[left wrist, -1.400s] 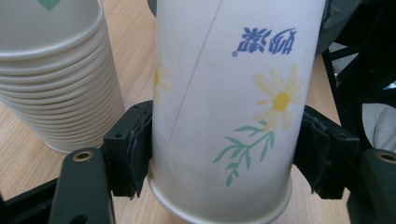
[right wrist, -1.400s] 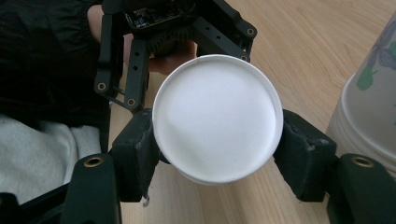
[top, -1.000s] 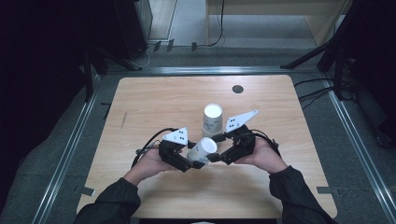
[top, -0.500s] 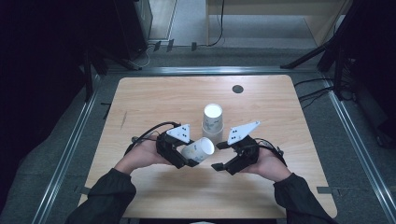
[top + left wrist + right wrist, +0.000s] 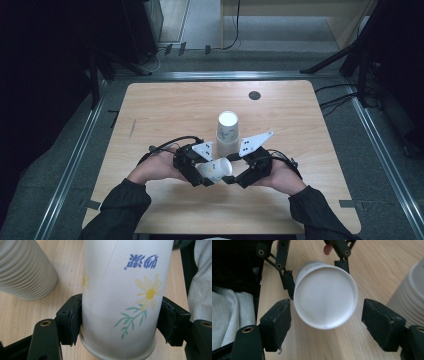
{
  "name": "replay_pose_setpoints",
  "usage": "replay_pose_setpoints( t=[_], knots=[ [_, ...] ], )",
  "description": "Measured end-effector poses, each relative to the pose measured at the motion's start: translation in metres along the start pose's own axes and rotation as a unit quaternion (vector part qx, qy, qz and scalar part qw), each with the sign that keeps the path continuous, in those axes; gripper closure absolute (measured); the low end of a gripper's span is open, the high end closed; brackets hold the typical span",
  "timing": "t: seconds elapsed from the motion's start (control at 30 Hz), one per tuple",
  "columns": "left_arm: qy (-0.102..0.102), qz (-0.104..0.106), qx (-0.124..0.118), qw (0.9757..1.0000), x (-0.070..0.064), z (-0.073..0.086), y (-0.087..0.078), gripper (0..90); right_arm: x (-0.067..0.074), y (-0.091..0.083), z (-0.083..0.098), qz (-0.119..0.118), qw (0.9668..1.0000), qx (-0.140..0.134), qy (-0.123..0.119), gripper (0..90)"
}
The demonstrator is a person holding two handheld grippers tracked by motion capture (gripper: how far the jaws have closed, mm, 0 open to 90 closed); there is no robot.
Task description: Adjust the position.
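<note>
A white paper cup (image 5: pixel 216 169) printed with daisies lies on its side above the table, and my left gripper (image 5: pixel 200 176) is shut on its wall near the rim. In the left gripper view both pads press the cup (image 5: pixel 120 290). My right gripper (image 5: pixel 231 178) faces the cup's closed base (image 5: pixel 325 297). Its jaws have just been closing; the base sits between them with a gap on each side, so it is open. An upside-down stack of cups (image 5: pixel 227 131) stands just behind both grippers.
The stack of cups (image 5: pixel 25 270) is close on the left gripper's left and close on the right gripper's right (image 5: pixel 412 297). A small black disc (image 5: pixel 254 95) sits near the far edge of the wooden table (image 5: pixel 150 115). Metal rails border the table.
Both hands have drawn slightly toward the near edge with the cup. The right gripper has swung in so its jaws now bracket the cup's base.
</note>
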State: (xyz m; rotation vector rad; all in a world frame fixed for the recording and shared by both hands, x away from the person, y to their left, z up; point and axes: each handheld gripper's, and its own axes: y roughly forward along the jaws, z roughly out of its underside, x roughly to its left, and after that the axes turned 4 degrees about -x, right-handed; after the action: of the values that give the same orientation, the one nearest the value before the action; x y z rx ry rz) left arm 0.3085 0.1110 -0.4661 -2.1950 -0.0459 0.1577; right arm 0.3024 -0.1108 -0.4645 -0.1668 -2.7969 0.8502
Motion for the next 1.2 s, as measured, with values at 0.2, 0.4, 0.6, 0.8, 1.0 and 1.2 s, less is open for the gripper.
replay_pose_setpoints(
  t=[0.2, 0.4, 0.6, 0.8, 1.0, 1.2],
  knots=[
    [0.006, 0.010, 0.008, 0.9999, -0.003, -0.001, 0.008, 28.6, 0.001, 0.013, 0.000, -0.012, 0.9997, 0.018, -0.008, 27.4],
    [0.010, 0.012, 0.012, 0.9998, -0.005, -0.002, 0.011, 28.7, 0.002, 0.019, 0.000, -0.026, 0.9991, 0.030, -0.010, 34.0],
    [0.007, 0.019, -0.001, 0.9998, -0.003, 0.000, 0.009, 24.0, 0.002, 0.017, -0.001, -0.028, 0.9990, 0.032, -0.011, 34.4],
    [-0.017, 0.002, -0.033, 0.9993, -0.001, 0.003, 0.006, 8.2, -0.001, 0.010, -0.001, -0.023, 0.9995, 0.023, -0.008, 34.3],
    [-0.031, -0.003, -0.058, 0.9979, 0.003, 0.008, -0.001, 7.4, -0.002, 0.002, -0.001, -0.017, 0.9998, 0.008, -0.009, 34.3],
    [-0.052, -0.005, -0.087, 0.9948, 0.005, 0.012, -0.006, 7.4, -0.003, -0.008, -0.001, -0.011, 0.9999, -0.009, -0.006, 34.3]
  ],
)
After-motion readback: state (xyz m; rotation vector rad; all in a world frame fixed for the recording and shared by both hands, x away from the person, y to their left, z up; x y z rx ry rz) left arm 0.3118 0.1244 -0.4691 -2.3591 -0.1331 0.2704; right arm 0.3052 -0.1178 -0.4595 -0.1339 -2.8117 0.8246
